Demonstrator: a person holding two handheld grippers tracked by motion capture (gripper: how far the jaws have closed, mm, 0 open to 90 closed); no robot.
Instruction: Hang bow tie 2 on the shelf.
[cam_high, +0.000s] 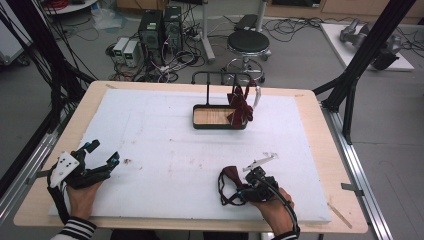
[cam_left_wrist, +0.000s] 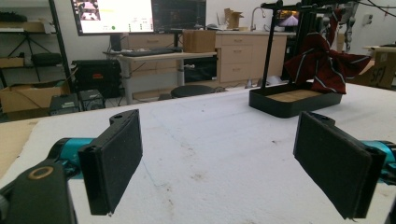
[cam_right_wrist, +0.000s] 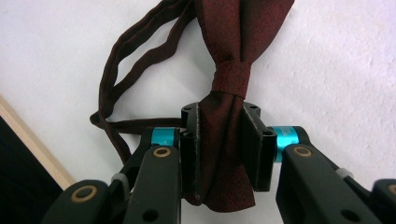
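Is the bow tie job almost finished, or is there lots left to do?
About halfway, it seems. One striped bow tie already hangs on the black stand. The right claw is pinching a dark red bow tie on the white foam mat. It likely must be carried to the stand. The left claw waits open.

Left gripper (cam_high: 102, 152): black linkage body, teal collars behind two flat black rectangular pads (cam_left_wrist: 114, 161), brass-ringed pivot screws, grey three-cornered plate on top. Right gripper (cam_right_wrist: 220, 149): same black arms, teal collars, brass-ringed pivots; black cable (cam_high: 280, 195) trailing behind. Striped black-and-white sleeve (cam_high: 77, 229) behind the left gripper.
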